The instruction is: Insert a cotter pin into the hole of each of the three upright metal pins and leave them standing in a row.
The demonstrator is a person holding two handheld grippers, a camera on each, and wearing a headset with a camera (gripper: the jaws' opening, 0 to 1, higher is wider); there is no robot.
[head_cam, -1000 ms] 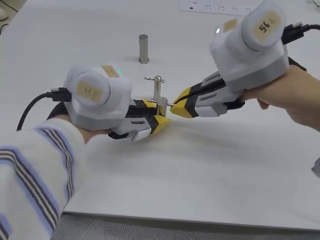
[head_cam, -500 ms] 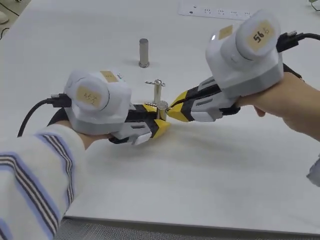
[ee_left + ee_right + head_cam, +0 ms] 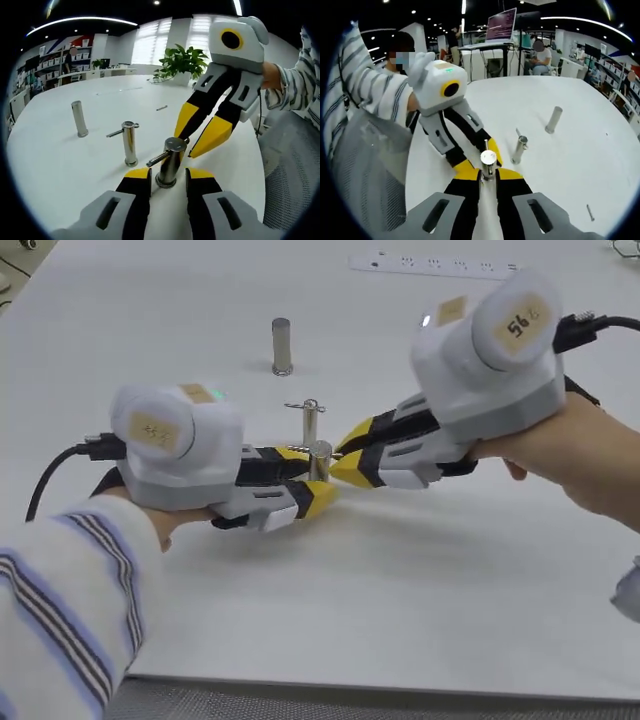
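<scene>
Three metal pins stand on the white table. My left gripper (image 3: 315, 476) (image 3: 168, 175) is shut on the base of the near pin (image 3: 321, 458) (image 3: 170, 161) (image 3: 488, 161). A cotter pin (image 3: 157, 159) runs through its hole and pokes out on the far side. My right gripper (image 3: 337, 461) (image 3: 487, 178) (image 3: 187, 145) is shut on that cotter pin's other end, its tips close against the pin. The middle pin (image 3: 312, 420) (image 3: 130, 143) (image 3: 519, 149) carries a cotter pin. The far pin (image 3: 281, 345) (image 3: 78, 118) (image 3: 553, 119) stands bare.
A loose cotter pin (image 3: 161, 107) (image 3: 590, 212) lies on the table beyond the pins. A white power strip (image 3: 430, 262) runs along the far edge. The table's front edge (image 3: 350, 680) is near the person's striped sleeve (image 3: 60, 610).
My right gripper has closed in on the near pin, pushing the cotter pin deeper through its hole. The left gripper has kept its hold. The head camera has shifted slightly.
</scene>
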